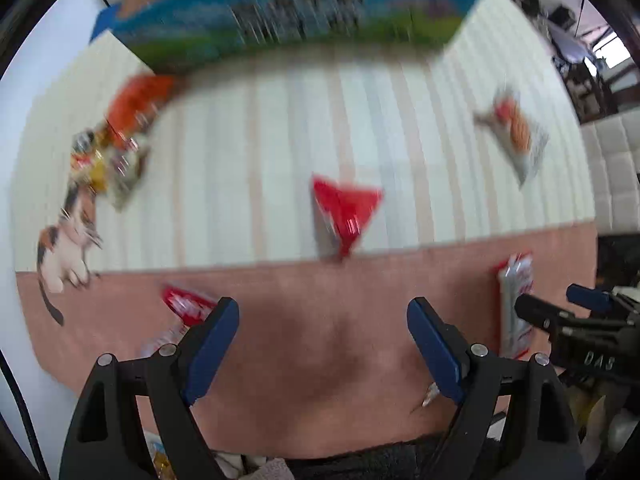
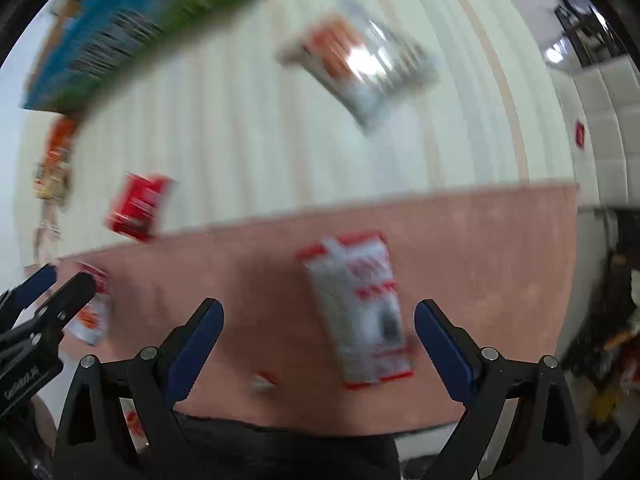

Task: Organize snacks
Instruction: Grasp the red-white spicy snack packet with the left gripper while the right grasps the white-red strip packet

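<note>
Both views are motion-blurred. My left gripper [image 1: 323, 320] is open and empty above the pink cloth [image 1: 312, 320]. A red snack packet [image 1: 346, 212] lies ahead of it on the striped cloth. My right gripper [image 2: 318, 324] is open and empty, with a white-and-red snack packet [image 2: 360, 312] lying on the pink cloth between its fingers. The red packet [image 2: 138, 208] is at its left. A clear packet with orange contents [image 2: 360, 64] lies farther ahead and also shows in the left view [image 1: 516, 132].
A blue-and-green box [image 1: 296, 12] stands at the back of the table. A pile of orange and mixed snack packets [image 1: 120, 132] lies at the left. Small red-white packets [image 1: 186, 304] lie by the left fingers. A cat print [image 1: 68, 240] marks the cloth.
</note>
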{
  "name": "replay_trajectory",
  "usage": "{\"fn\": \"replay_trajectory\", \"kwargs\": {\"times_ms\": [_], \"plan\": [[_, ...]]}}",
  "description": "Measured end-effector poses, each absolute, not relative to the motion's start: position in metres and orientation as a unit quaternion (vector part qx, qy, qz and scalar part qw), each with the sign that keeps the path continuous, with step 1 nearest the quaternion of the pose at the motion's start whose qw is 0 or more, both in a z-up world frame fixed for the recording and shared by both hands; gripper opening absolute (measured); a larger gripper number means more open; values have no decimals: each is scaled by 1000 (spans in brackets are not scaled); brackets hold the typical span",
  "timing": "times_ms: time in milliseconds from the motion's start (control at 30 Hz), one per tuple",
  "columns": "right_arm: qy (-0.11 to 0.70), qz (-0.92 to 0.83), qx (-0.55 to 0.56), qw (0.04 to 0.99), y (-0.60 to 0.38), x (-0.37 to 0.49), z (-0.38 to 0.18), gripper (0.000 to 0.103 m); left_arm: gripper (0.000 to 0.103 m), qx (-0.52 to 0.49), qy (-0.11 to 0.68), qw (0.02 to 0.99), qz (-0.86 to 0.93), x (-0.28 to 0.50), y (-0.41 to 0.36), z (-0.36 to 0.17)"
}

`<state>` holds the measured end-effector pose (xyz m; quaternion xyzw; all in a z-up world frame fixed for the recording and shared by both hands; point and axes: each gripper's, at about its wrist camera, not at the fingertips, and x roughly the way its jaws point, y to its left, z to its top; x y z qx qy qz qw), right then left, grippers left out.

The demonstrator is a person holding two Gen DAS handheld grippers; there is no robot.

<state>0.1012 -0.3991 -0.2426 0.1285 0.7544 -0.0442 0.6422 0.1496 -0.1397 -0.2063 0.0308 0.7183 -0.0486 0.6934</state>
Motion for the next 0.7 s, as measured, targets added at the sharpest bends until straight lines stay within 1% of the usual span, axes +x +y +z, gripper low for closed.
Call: {"fn": "replay_trajectory", "kwargs": {"times_ms": [33,100,133,167,200,267,300,400,533,700], "plan": [[759,-48,128,637,-403,96,-251,97,86,36,720,691,-49,145,-143,-211],[772,-59,121,621,-409,85,-271,91,86,52,725,685,-49,137,-151,-221],[775,-60,119,617,-410,82,-276,90,86,59,726,684,-50,134,-154,-223],[782,-61,110,611,-410,78,-285,86,86,66,724,685,-49,131,-156,-225],[785,-61,103,608,-410,75,-290,76,86,75,722,686,-46,129,-158,-227],[788,-61,98,604,-409,70,-297,67,86,84,720,687,-42,127,-159,-229],[781,-62,86,616,-406,69,-294,61,86,87,720,688,-39,126,-159,-230],[772,-51,90,627,-397,69,-291,56,86,92,716,691,-30,123,-153,-230],[772,-31,89,629,-375,74,-291,55,86,106,708,698,-18,120,-131,-222],[778,14,77,623,-329,88,-293,55,86,141,710,690,12,118,-77,-222]]}}
